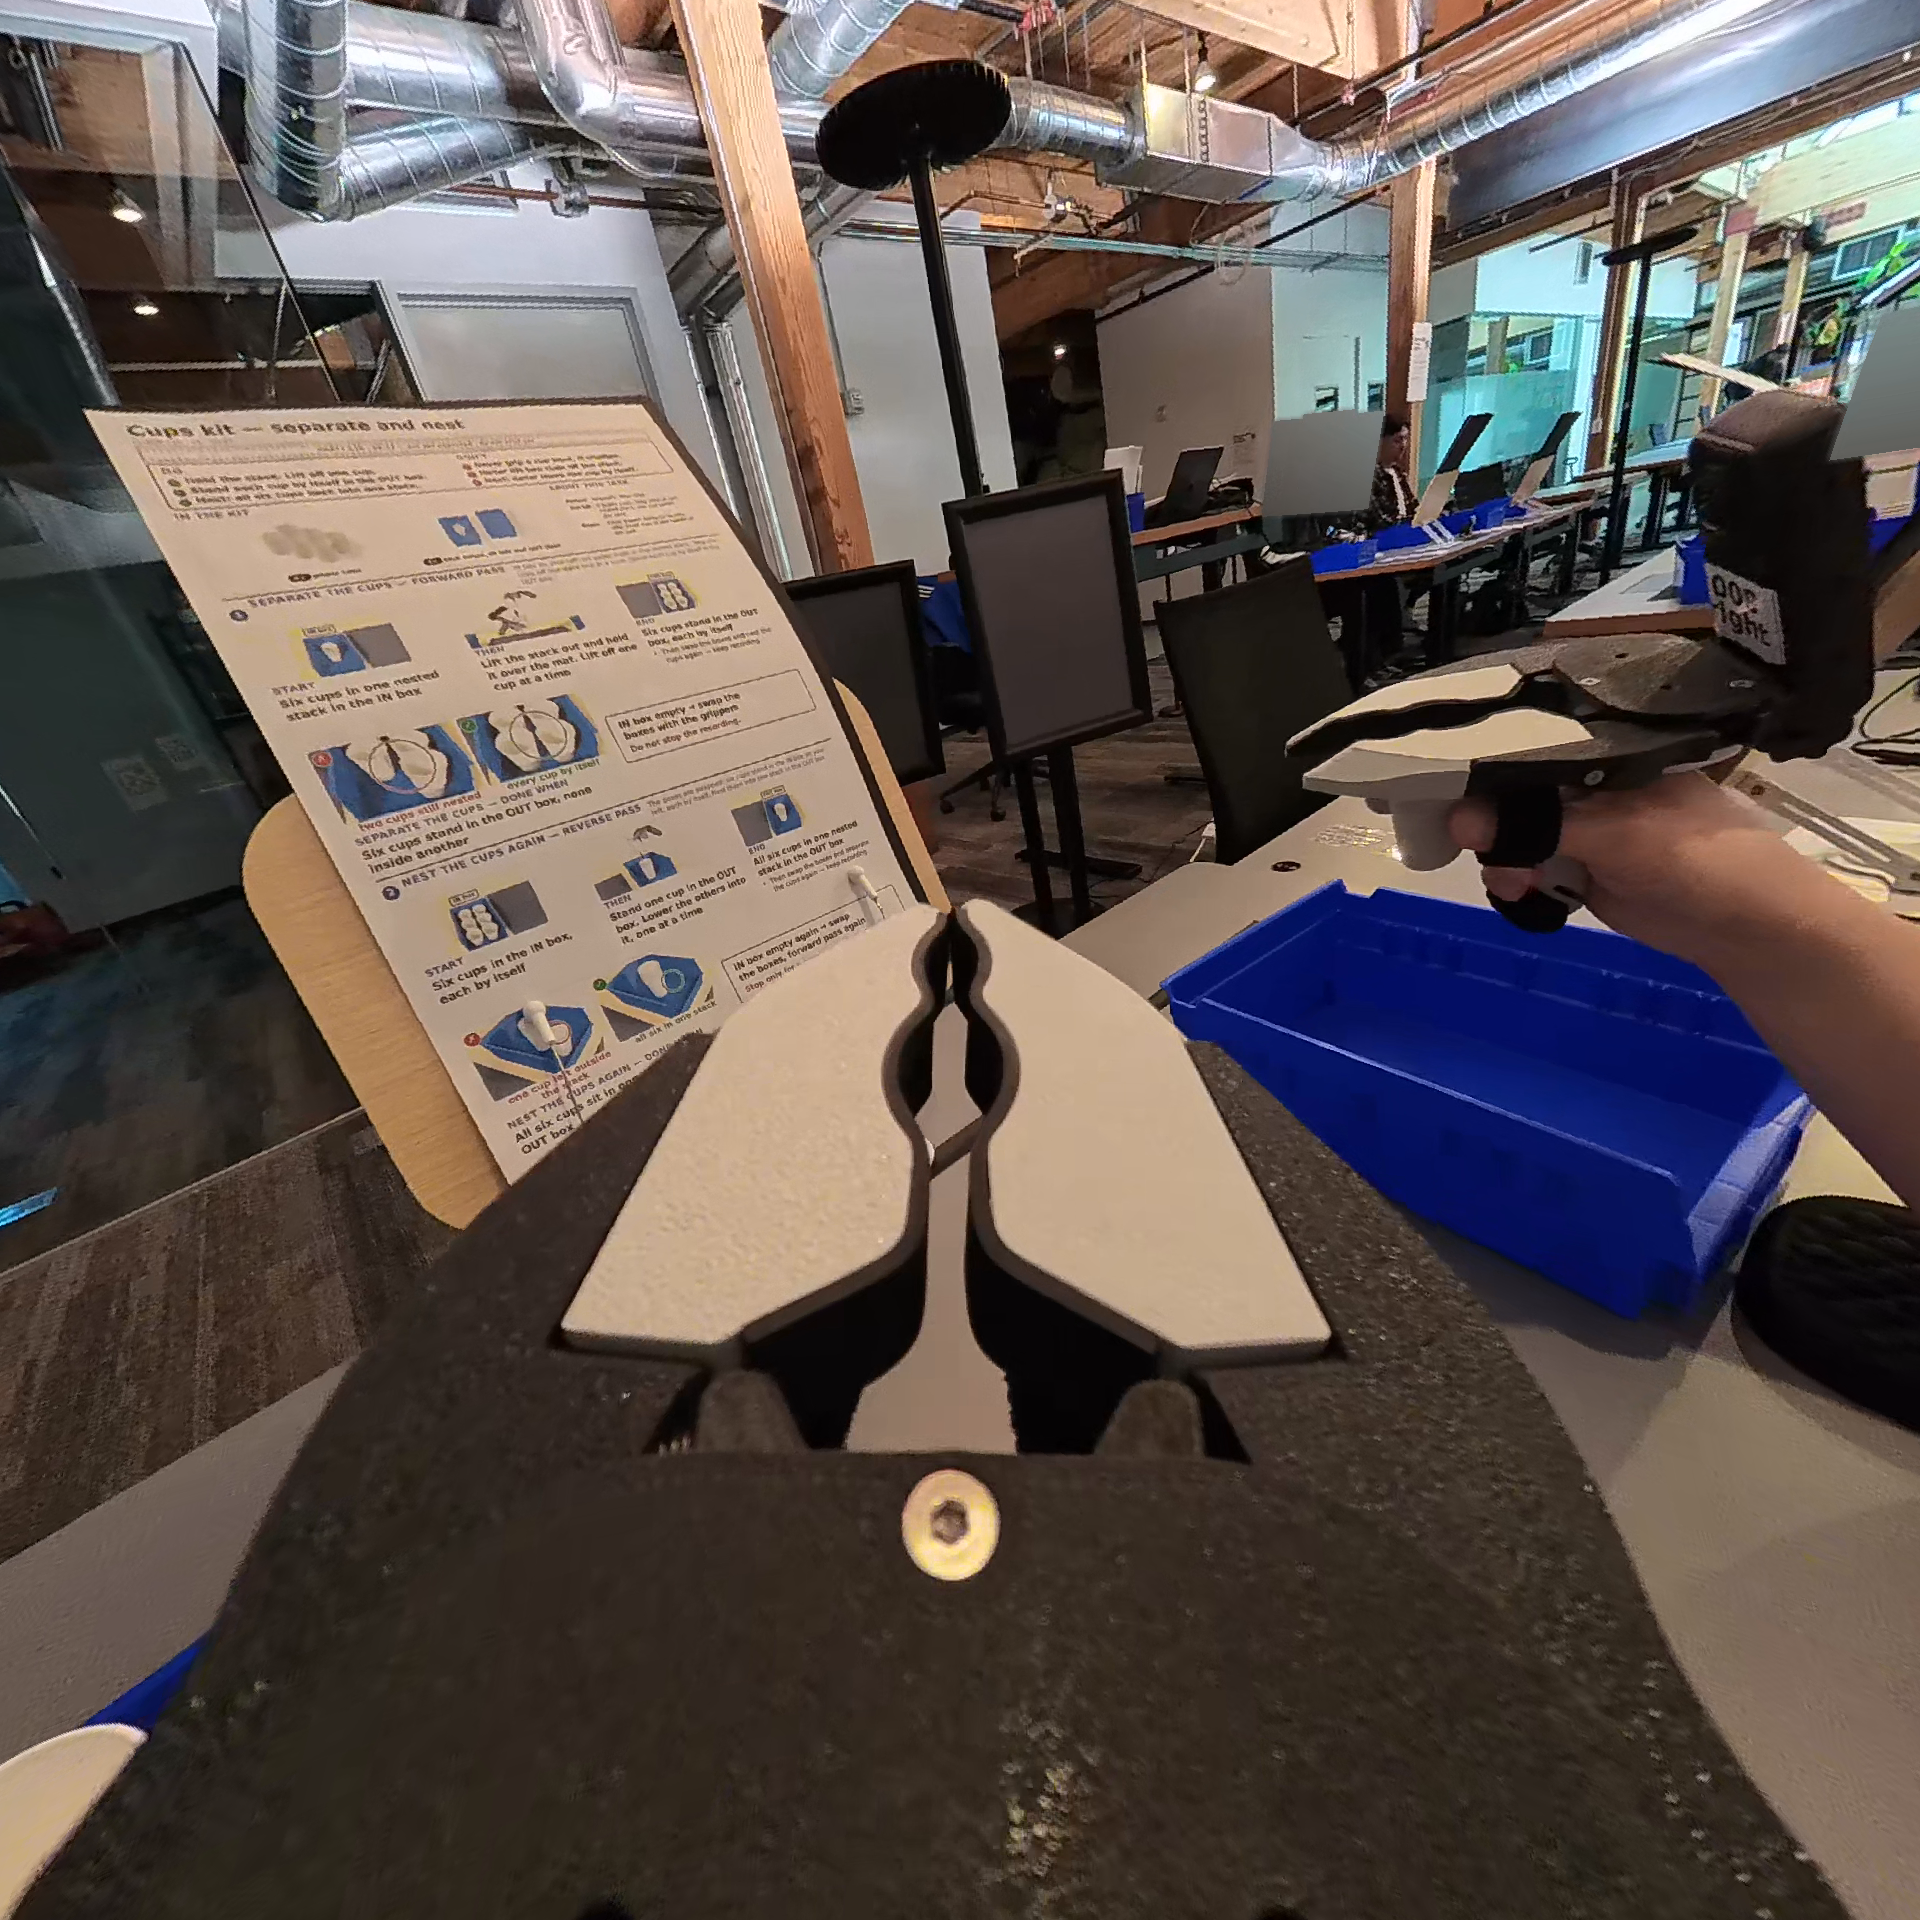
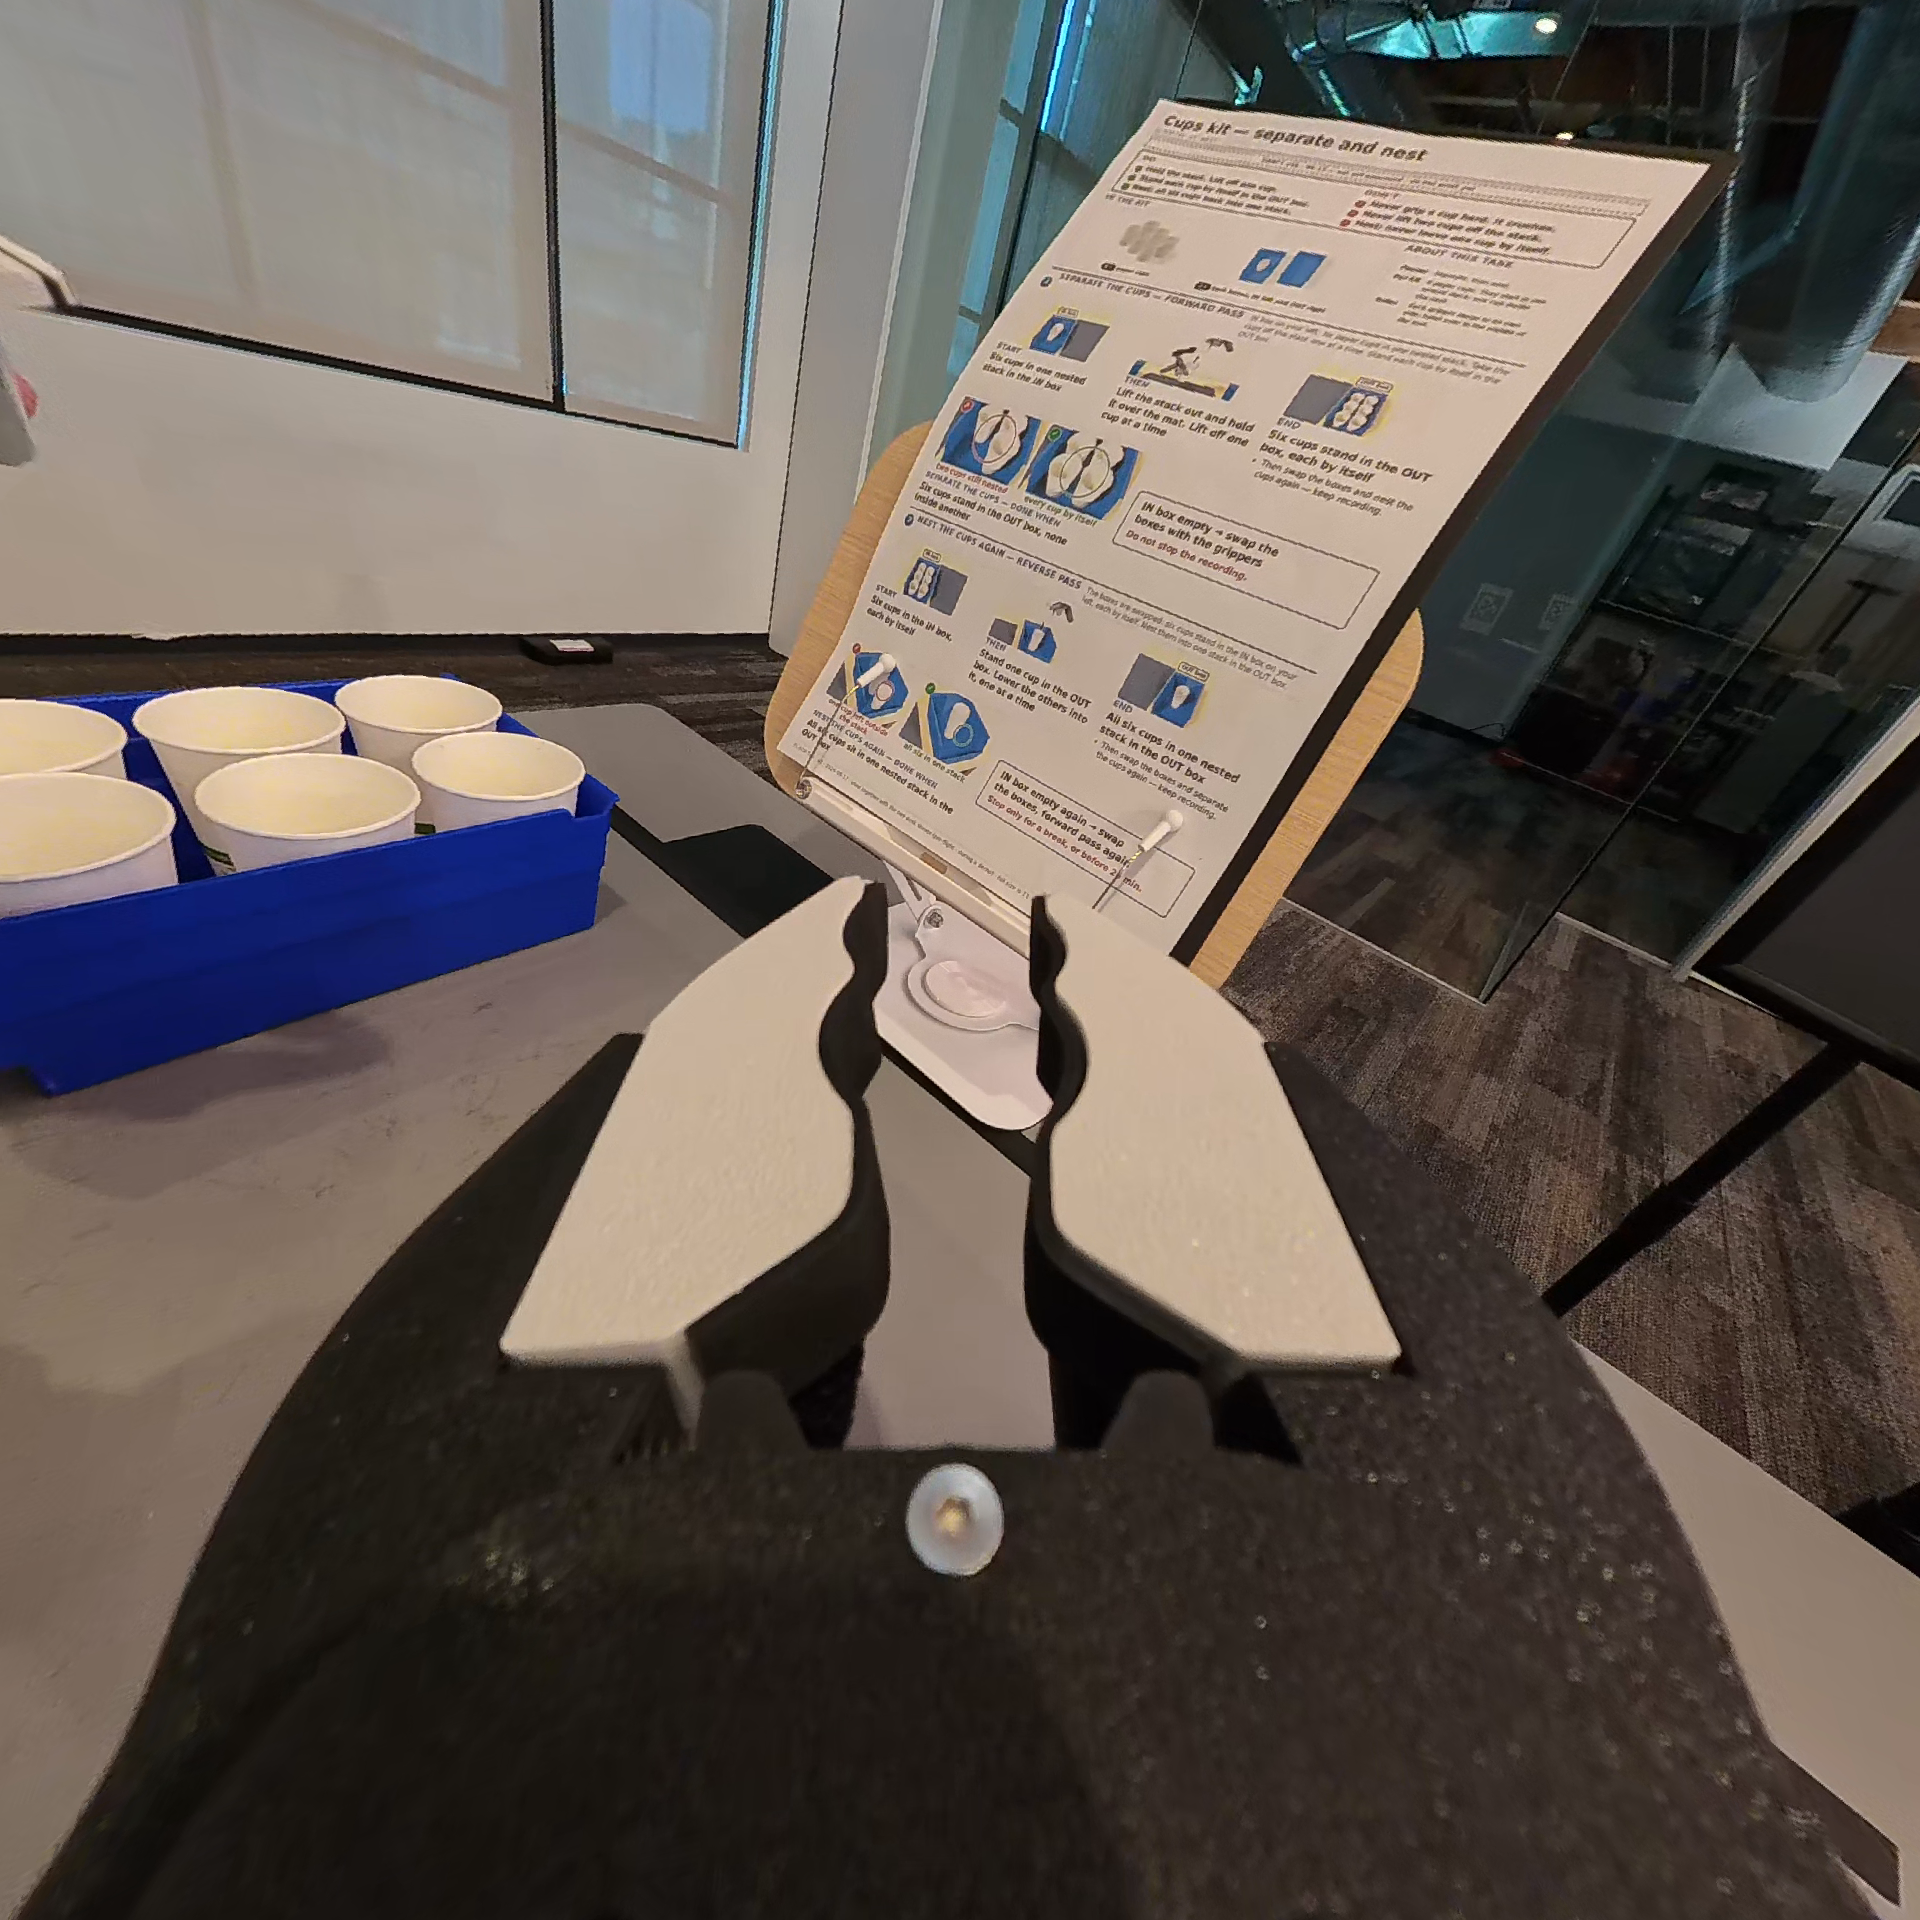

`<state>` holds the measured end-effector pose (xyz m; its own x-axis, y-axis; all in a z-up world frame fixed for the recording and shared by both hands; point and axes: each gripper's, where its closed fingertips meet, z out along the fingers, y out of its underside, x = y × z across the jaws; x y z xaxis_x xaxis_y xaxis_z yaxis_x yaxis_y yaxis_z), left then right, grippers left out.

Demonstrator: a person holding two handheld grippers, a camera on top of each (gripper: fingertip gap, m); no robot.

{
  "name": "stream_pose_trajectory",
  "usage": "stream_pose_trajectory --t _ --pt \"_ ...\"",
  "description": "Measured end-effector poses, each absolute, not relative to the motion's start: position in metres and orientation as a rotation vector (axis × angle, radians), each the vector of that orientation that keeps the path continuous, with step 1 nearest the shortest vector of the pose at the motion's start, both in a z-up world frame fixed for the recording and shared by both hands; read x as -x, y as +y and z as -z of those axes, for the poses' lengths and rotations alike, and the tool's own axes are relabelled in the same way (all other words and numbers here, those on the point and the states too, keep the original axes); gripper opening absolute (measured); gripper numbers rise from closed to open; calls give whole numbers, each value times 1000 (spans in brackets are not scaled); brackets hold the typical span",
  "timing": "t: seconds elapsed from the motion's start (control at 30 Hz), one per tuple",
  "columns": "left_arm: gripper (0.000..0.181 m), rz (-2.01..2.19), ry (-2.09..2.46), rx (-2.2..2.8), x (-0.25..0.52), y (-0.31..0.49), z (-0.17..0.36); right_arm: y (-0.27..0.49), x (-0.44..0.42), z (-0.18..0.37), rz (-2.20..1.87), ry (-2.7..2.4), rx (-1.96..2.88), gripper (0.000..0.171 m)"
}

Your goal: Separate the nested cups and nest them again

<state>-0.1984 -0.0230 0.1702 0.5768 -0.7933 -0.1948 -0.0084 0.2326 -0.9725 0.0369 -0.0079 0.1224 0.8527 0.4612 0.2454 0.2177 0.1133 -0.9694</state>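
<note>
Several white paper cups (image 2: 301, 800) stand singly, side by side, in a blue bin (image 2: 312, 935) at the left of the right wrist view. A second blue bin (image 1: 1455, 1060) with nothing in it sits on the grey table at the right of the left wrist view. My left gripper (image 1: 951, 920) is shut with nothing between its fingers and is held above the table, pointing at the instruction sheet. My right gripper (image 2: 956, 902) is partly open and empty. It also shows in the left wrist view (image 1: 1311, 753), held by a hand above the empty bin.
A printed instruction sheet (image 1: 520, 779) leans on a wooden stand at the table's far edge, also in the right wrist view (image 2: 1195, 520). A black round object (image 1: 1839, 1288) lies right of the empty bin. A white curved edge (image 1: 52, 1787) shows at bottom left. Chairs and desks stand beyond.
</note>
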Motion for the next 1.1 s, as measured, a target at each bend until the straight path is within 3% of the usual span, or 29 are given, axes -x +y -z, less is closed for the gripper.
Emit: stream_pose_trajectory --t 1.1 --pt "0 622 803 1237 201 -19 -170 3 -51 -115 -145 -493 1502 28"
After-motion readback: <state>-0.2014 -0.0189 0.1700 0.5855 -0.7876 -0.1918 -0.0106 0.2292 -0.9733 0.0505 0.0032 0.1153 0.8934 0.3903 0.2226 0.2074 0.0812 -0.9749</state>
